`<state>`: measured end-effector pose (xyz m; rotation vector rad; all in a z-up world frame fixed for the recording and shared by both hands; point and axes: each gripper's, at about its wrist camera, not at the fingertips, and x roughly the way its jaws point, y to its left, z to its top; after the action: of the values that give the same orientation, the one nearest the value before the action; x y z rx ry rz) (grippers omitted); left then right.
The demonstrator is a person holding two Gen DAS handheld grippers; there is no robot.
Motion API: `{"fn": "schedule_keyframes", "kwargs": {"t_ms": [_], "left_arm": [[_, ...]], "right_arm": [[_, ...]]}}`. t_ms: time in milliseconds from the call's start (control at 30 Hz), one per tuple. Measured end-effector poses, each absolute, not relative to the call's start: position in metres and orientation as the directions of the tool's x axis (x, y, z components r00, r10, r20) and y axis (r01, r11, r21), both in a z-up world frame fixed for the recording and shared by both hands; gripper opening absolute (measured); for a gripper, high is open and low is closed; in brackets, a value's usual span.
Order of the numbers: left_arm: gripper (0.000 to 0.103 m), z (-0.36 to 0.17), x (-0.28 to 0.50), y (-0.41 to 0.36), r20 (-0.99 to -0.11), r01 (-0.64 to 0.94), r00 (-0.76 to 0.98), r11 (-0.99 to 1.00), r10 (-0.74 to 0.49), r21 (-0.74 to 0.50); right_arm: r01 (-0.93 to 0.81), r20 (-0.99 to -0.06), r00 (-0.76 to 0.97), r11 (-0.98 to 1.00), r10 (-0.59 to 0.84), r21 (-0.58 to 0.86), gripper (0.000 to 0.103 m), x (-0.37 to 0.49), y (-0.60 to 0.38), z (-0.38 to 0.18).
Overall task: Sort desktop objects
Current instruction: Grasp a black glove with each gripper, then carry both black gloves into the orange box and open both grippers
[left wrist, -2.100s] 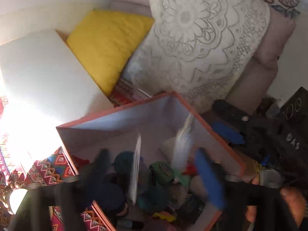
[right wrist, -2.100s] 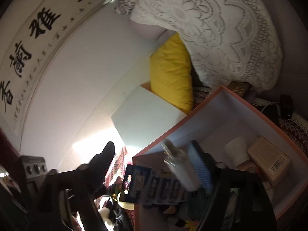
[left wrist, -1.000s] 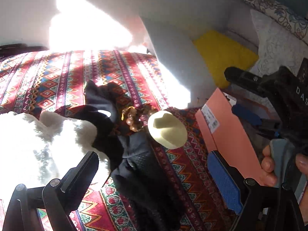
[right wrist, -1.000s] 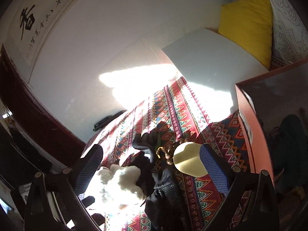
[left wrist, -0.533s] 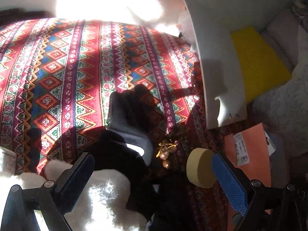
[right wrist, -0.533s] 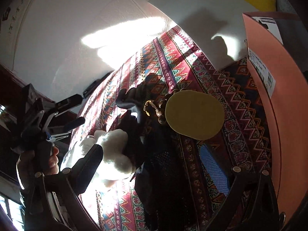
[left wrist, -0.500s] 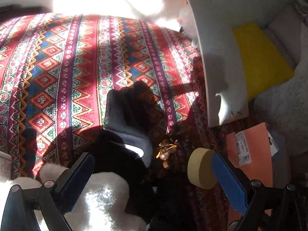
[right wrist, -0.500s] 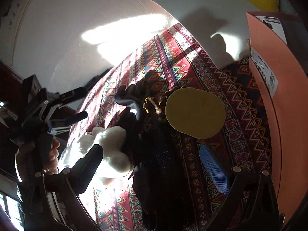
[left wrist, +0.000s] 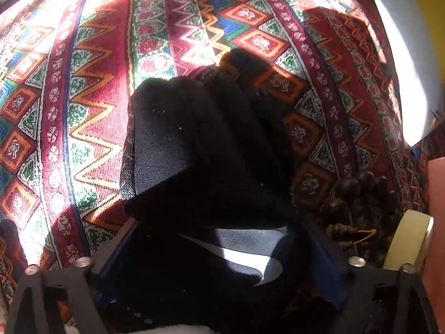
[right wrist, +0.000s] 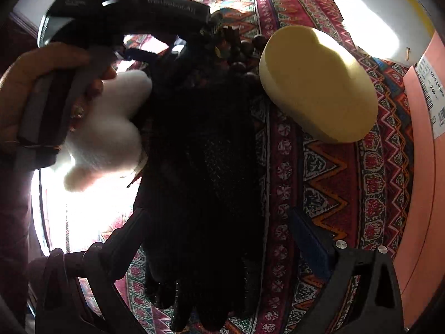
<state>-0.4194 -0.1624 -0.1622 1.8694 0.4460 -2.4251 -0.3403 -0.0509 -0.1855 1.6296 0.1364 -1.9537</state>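
Since half a second ago both our grippers have dropped close over the patterned cloth (left wrist: 91, 89). Our left gripper (left wrist: 217, 253) now straddles the black sock (left wrist: 194, 144), its fingers spread wide to either side of the fabric, not pinching it. Our right gripper (right wrist: 222, 239) hangs with its tongs wide too, either side of the black glove (right wrist: 205, 189), which lies flat between them. Beside the glove sit the yellow sponge (right wrist: 317, 83), the dark beads (left wrist: 358, 194) and the white fluffy toy (right wrist: 108, 128); the orange box (right wrist: 420, 167) stands just right of them
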Motion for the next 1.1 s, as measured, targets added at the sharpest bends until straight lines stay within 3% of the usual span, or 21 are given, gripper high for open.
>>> {"fn": "schedule_keyframes", "kwargs": {"t_ms": [67, 233, 267, 300, 333, 367, 467, 600, 667, 1100], "left_arm": [[0.028, -0.155, -0.415, -0.173, -0.933, 0.221, -0.298, -0.937, 0.200, -0.272], [0.025, -0.132, -0.393, -0.200, -0.856, 0.236, -0.407, -0.869, 0.319, -0.436], [0.025, -0.123, -0.388, -0.203, -0.834, 0.227, -0.433, -0.854, 0.342, -0.468], [0.025, -0.112, -0.383, -0.205, -0.811, 0.219, -0.461, -0.840, 0.360, -0.497], [0.025, -0.101, -0.376, -0.208, -0.791, 0.211, -0.487, -0.828, 0.371, -0.519], [0.025, -0.089, -0.371, -0.209, -0.772, 0.199, -0.510, -0.821, 0.379, -0.535], [0.025, -0.055, -0.357, -0.210, -0.714, 0.156, -0.574, -0.803, 0.400, -0.575], [0.025, -0.013, -0.334, -0.208, -0.661, 0.110, -0.634, -0.800, 0.401, -0.590], [0.025, 0.006, -0.324, -0.205, -0.640, 0.096, -0.658, -0.799, 0.396, -0.593], [0.025, 0.088, -0.255, -0.159, -0.594, -0.005, -0.741, -0.887, 0.314, -0.462]], "right_arm": [[0.512, -0.935, -0.099, -0.823, -0.341, 0.246, 0.103, -0.337, -0.055, -0.188], [0.567, -0.933, -0.182, -0.808, -0.309, 0.157, 0.102, -0.325, -0.061, -0.186], [0.564, -0.927, -0.186, -0.808, -0.326, 0.171, 0.097, -0.325, -0.059, -0.183], [0.563, -0.917, -0.199, -0.806, -0.345, 0.181, 0.087, -0.326, -0.057, -0.179], [0.569, -0.908, -0.195, -0.797, -0.371, 0.203, 0.054, -0.327, -0.055, -0.173], [0.567, -0.899, -0.183, -0.790, -0.398, 0.234, 0.030, -0.328, -0.051, -0.169], [0.548, -0.882, -0.215, -0.799, -0.419, 0.246, 0.015, -0.330, -0.037, -0.155], [0.549, -0.837, -0.259, -0.786, -0.482, 0.283, 0.014, -0.325, -0.016, -0.126], [0.562, -0.801, -0.289, -0.770, -0.525, 0.302, 0.005, -0.320, -0.005, -0.108], [0.620, -0.552, -0.431, -0.678, -0.714, 0.394, 0.005, -0.272, 0.016, -0.009]]}}
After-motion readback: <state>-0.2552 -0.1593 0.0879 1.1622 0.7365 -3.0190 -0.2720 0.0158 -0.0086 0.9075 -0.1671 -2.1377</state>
